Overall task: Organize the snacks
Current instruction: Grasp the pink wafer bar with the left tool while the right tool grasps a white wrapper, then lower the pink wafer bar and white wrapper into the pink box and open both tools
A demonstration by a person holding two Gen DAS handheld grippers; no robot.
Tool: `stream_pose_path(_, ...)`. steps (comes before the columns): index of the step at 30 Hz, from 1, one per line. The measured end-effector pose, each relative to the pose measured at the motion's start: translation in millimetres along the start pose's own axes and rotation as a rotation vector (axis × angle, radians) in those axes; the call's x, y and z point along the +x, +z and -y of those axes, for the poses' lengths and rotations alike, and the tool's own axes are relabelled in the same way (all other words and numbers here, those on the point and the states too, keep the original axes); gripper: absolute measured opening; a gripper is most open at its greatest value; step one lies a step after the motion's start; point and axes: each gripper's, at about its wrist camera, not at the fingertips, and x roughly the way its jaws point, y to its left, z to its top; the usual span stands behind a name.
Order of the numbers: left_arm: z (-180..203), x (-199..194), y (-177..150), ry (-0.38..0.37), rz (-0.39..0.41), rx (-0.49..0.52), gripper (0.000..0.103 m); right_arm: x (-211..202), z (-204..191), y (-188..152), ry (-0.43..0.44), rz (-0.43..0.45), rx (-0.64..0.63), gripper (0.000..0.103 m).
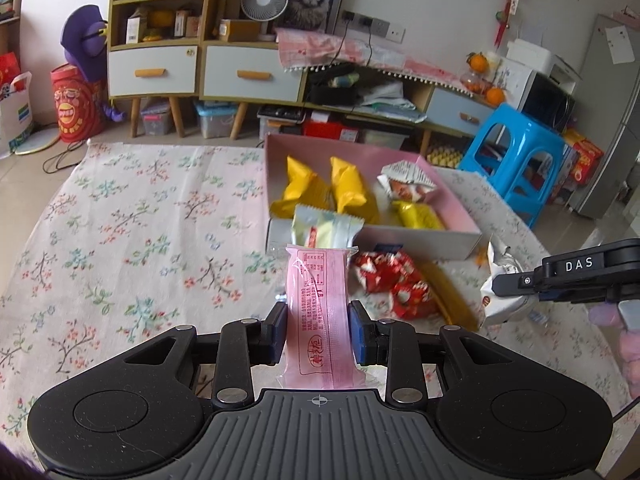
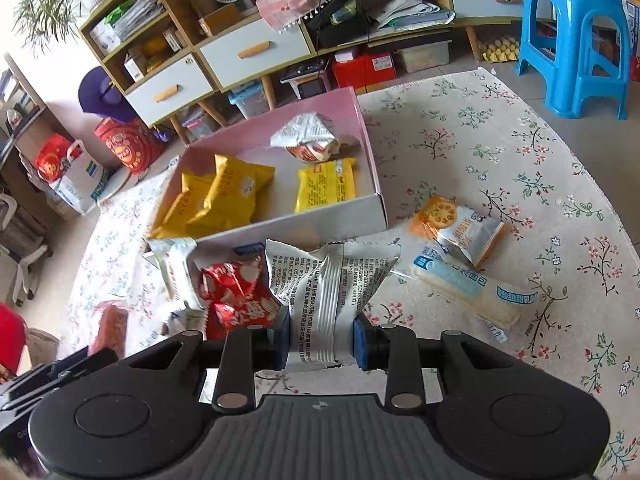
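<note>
My left gripper (image 1: 318, 334) is shut on a pink snack pack (image 1: 320, 312), held above the floral cloth in front of the pink box (image 1: 456, 204). My right gripper (image 2: 321, 342) is shut on a white and silver snack pack (image 2: 332, 288), just in front of the box (image 2: 370, 148). The box holds yellow packs (image 2: 228, 194) and a white pack (image 2: 308, 138). A red pack (image 2: 236, 298) lies before the box, left of my right gripper. The right gripper also shows at the right edge of the left wrist view (image 1: 496, 285), with its pack (image 1: 504, 300).
An orange-and-white biscuit pack (image 2: 460, 228) and a long blue-and-white bread pack (image 2: 472, 288) lie on the cloth to the right. A pale green pack (image 1: 324, 230) leans on the box front. A blue stool (image 2: 576, 40) and cabinets (image 2: 208, 68) stand behind the table.
</note>
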Motion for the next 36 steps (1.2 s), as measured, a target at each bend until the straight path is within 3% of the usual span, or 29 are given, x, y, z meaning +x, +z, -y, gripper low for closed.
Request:
stream_pose_path(12,14.4,20.1,39.6,0.020,0.024,0.015,0.029,-6.1,-3.0,35.6,0.039,0.112,0.109,0.019)
stream_pose_path(21,21.3,55.8,76.5,0.028,0.028,0.040,0.029,18.8,-1.5,60.5,0.122,0.143,0.203,0.019)
stream_pose_path(36,23.3,123.7,118.2,0.059,0.030,0.052,0.029,44.8,-1.2,77.1,0.215,0.183,0.224,0.020)
